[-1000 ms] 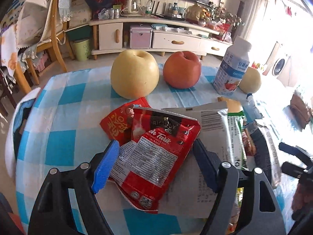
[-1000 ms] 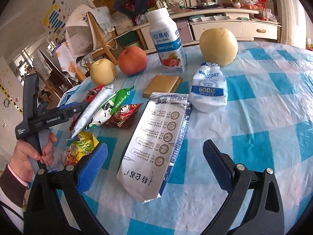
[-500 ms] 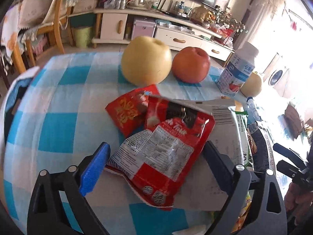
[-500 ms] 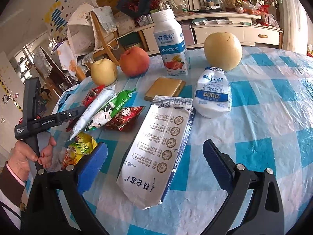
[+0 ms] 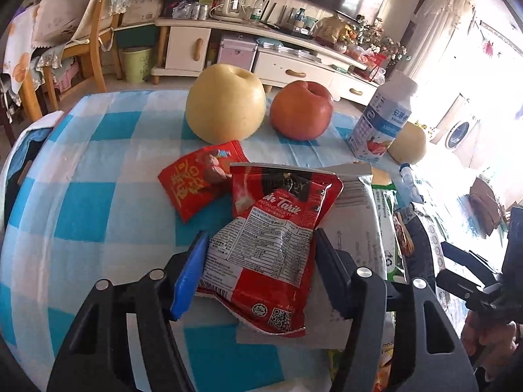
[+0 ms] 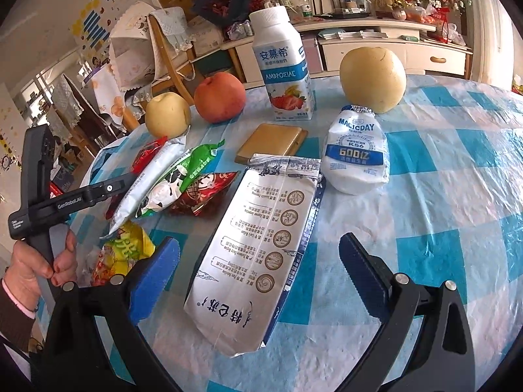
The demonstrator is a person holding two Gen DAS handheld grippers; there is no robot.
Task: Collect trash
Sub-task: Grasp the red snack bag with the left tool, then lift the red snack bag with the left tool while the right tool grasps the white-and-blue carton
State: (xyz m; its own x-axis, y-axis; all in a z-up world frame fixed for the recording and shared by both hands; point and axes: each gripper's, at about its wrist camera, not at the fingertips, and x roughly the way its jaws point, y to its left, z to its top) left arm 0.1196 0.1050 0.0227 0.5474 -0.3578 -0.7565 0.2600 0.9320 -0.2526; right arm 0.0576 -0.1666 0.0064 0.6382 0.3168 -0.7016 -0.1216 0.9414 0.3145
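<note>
A red milk-tea packet lies on a silver bag on the blue-checked table. My left gripper is closing its jaws on it. Both pads touch the packet's sides, and the packet bulges up between them. A smaller red packet lies just beyond, apart from the gripper. My right gripper hovers open over a long silver bag, its pads well clear of the bag's edges. In the right wrist view, a hand holds the left gripper at the far left.
Two yellow pears, a red apple, a yogurt bottle, a white milk pouch and a flat gold box stand further back. Green-white and yellow wrappers lie between the grippers. The table edge curves left.
The left jaws first spread wider around the red milk-tea packet, then narrowed until the pads met its sides and it buckled. The right gripper has stayed still and open.
</note>
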